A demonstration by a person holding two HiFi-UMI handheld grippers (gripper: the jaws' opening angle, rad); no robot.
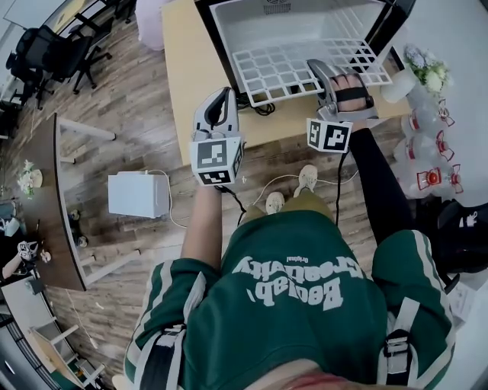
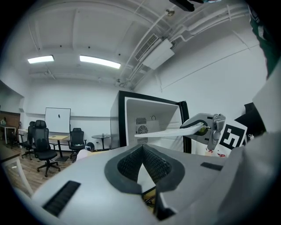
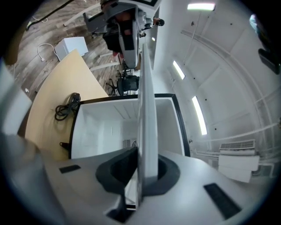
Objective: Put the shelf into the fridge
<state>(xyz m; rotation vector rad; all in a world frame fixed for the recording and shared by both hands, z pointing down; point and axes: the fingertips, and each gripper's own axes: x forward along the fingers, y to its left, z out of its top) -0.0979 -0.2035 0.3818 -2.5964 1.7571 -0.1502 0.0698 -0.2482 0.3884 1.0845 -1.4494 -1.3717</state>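
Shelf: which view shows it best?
Head view: the white wire shelf shows from above at the fridge mouth, in the right gripper. Left gripper view has it edge-on; right gripper view, only its edge between the jaws.

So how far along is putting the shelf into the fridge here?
Done: the white wire grid shelf is off the table, clamped by its near edge in the right tool. In hand: it is held roughly level at the open mouth of the black-framed white fridge. Left: sliding it in, seating it, letting go. The left tool is shut and empty, apart from the shelf.
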